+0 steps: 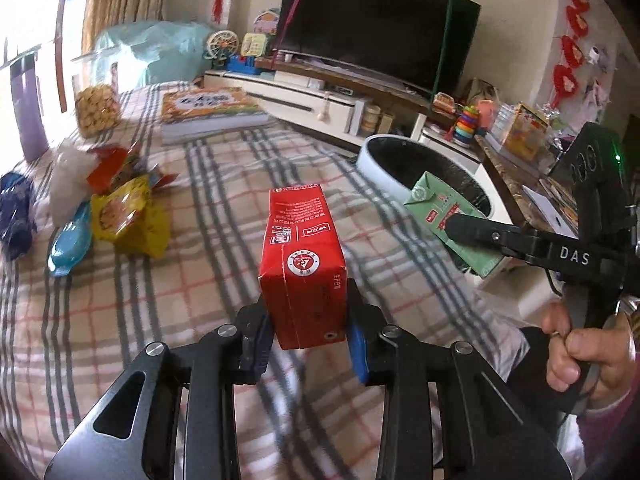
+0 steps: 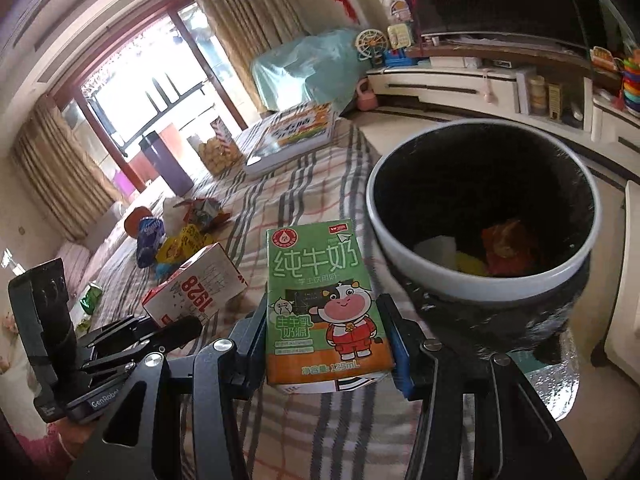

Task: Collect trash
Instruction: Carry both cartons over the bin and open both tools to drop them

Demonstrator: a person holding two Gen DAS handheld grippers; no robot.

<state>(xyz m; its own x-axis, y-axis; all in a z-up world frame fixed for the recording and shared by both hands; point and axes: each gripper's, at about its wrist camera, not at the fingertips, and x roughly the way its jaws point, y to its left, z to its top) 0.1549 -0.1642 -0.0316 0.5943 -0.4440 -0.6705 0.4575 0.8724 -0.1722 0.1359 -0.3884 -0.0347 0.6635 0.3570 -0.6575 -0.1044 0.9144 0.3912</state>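
- Bin (image 2: pixel 476 280) stands at the edge of the checked cloth (image 1: pixel 208 184), with some trash down inside.
- Left claw (image 1: pixel 310 344) squeezes a red carton (image 1: pixel 302 256), held up over the cloth, near the bin.
- Right claw (image 2: pixel 326 344) squeezes a green carton (image 2: pixel 320 300), just beside the bin's rim.
- Wrappers (image 1: pixel 120 208) lie in a heap on the cloth, well apart from the bin.
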